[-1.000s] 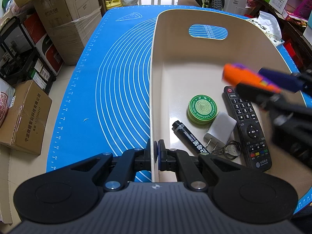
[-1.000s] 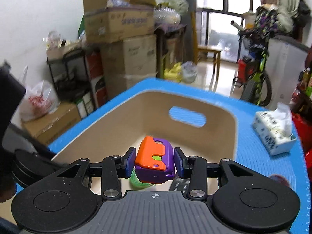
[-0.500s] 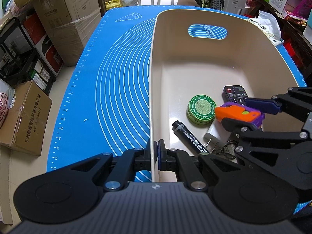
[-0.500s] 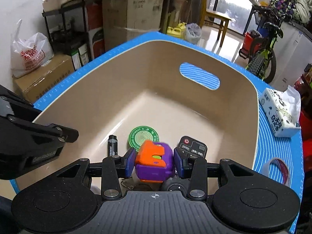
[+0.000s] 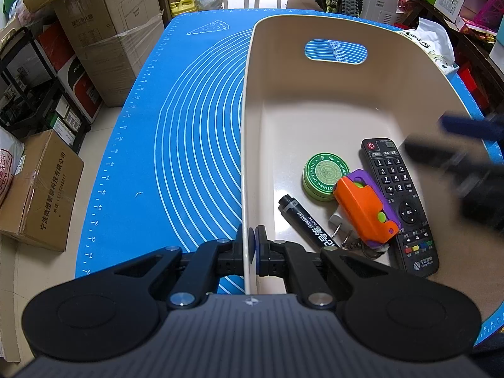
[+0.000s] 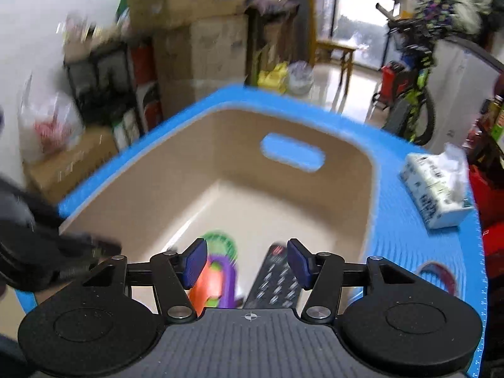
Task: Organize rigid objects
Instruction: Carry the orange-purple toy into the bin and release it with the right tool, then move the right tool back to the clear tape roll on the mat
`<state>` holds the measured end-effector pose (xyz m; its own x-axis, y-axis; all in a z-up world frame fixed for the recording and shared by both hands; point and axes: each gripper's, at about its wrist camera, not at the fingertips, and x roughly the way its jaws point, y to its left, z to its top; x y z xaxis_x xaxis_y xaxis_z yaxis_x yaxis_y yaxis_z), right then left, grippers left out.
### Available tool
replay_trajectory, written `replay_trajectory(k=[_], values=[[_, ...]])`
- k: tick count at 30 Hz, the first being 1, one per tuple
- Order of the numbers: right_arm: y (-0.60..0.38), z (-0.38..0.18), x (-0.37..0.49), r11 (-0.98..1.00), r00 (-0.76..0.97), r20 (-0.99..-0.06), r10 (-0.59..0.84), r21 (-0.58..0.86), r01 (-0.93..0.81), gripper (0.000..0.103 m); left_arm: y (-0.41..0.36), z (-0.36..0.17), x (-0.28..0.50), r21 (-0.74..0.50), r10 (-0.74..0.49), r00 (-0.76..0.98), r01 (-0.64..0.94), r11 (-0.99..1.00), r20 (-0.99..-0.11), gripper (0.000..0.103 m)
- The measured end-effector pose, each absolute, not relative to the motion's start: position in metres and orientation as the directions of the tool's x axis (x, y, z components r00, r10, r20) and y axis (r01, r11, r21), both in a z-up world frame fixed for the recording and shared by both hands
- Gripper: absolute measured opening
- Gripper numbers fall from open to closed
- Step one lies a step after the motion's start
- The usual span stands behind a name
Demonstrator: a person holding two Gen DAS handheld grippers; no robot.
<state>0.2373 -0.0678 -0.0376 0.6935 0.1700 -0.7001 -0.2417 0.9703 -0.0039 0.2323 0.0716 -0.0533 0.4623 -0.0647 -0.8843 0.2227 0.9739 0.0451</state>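
Observation:
A beige bin (image 5: pixel 249 100) stands on the blue mat, and my left gripper (image 5: pixel 252 245) is shut on its near-left rim. Inside lie a green ointment tin (image 5: pixel 324 174), a black marker (image 5: pixel 307 220), a black remote (image 5: pixel 400 201), keys and an orange-and-purple toy (image 5: pixel 365 206) resting across them. My right gripper (image 6: pixel 247 266) hangs above the bin (image 6: pixel 371 189) with its jaws opening and nothing between them; the toy (image 6: pixel 211 286) and the remote (image 6: pixel 277 280) lie below. In the left wrist view that right gripper (image 5: pixel 453 145) is a blur at the right.
A tissue pack (image 6: pixel 438 195) and a tape roll (image 6: pixel 438 275) lie on the mat (image 5: pixel 176 145) right of the bin. Cardboard boxes (image 5: pixel 116 31), a black rack and a bicycle (image 6: pixel 412 94) crowd the floor around the table.
My right gripper carried the orange-and-purple toy down into the bin, let it go onto the objects there, and pulled back up and to the right. The left gripper kept its hold on the rim.

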Motion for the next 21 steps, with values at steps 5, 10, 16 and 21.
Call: replay_trajectory(k=[5, 10, 16, 21], values=[[-0.124, -0.01, 0.228, 0.991, 0.806, -0.577, 0.135, 0.085, -0.105, 0.065, 0.072, -0.053, 0.232, 0.046, -0.064, 0.463, 0.223, 0.974, -0.884, 0.006], [-0.175, -0.009, 0.229, 0.994, 0.85, -0.525, 0.031, 0.108, 0.03, 0.065, 0.072, -0.053, 0.232, 0.046, -0.064, 0.463, 0.221, 0.974, -0.884, 0.006], [-0.21, -0.048, 0.239, 0.995, 0.83, -0.554, -0.063, 0.028, 0.094, 0.065, 0.073, -0.053, 0.232, 0.048, -0.062, 0.463, 0.222, 0.974, -0.884, 0.006], [-0.226, -0.082, 0.251, 0.992, 0.796, -0.601, -0.077, 0.033, 0.122, 0.065, 0.073, -0.053, 0.232, 0.049, -0.061, 0.463, 0.223, 0.974, -0.884, 0.006]])
